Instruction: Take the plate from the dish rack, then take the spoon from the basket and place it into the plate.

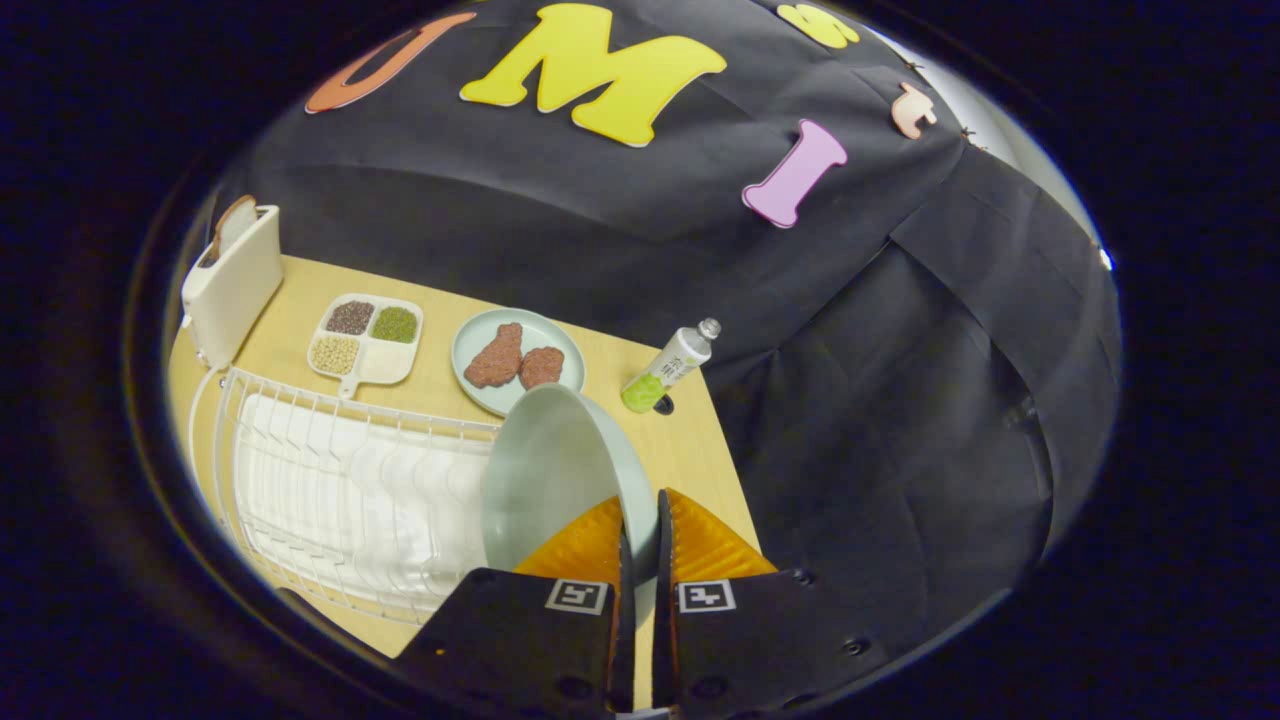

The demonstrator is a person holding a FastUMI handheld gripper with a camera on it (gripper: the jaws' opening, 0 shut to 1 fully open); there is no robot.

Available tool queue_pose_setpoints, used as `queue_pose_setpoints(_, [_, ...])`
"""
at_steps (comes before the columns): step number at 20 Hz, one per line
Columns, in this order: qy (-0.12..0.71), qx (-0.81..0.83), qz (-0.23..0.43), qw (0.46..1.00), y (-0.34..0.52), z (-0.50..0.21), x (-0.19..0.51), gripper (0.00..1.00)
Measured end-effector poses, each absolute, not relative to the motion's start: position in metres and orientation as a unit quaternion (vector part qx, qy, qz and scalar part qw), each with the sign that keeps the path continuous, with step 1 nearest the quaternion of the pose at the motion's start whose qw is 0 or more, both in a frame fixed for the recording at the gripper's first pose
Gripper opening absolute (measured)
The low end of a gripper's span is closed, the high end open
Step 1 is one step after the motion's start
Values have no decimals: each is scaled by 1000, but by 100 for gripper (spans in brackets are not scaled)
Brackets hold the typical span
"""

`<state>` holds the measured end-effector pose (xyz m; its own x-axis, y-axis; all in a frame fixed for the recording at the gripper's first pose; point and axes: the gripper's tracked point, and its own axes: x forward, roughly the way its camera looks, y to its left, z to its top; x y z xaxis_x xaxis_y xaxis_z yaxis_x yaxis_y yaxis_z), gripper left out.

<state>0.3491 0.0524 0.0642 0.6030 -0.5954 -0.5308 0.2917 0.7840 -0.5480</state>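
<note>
My gripper is closed on the rim of the pale green plate, one finger on each face, and the plate stands on edge just above the end of the white wire dish rack. Beyond it on the wooden bench sit a second plate with two brown patties, a divided tray of grains, a toaster and a small bottle.
</note>
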Motion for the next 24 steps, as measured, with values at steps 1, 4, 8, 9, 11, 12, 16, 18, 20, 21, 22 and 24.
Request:
queue_pose_setpoints(1, [367, -200, -245, 875, 53, 66, 340, 12])
queue_pose_setpoints(4, [369, -161, -209, 892, 55, 63, 309, 12])
queue_pose_setpoints(8, [376, -96, -134, 912, 61, 37, 254, 12])
queue_pose_setpoints(9, [380, -80, -113, 915, 63, 26, 240, 12])
queue_pose_setpoints(11, [389, -49, -78, 917, 64, 2, 210, 12])
queue_pose_setpoints(12, [395, -35, -60, 916, 66, -12, 197, 12])
queue_pose_setpoints(16, [410, 8, 5, 912, 64, -65, 161, 12])
queue_pose_setpoints(18, [414, 32, 9, 910, 53, -91, 157, 12])
queue_pose_setpoints(20, [413, 49, 10, 909, 45, -111, 159, 13])
queue_pose_setpoints(21, [411, 48, 10, 910, 39, -118, 159, 13])
queue_pose_setpoints(22, [411, 48, 9, 910, 36, -128, 157, 13])
queue_pose_setpoints(24, [405, 53, 34, 912, 34, -144, 156, 12])
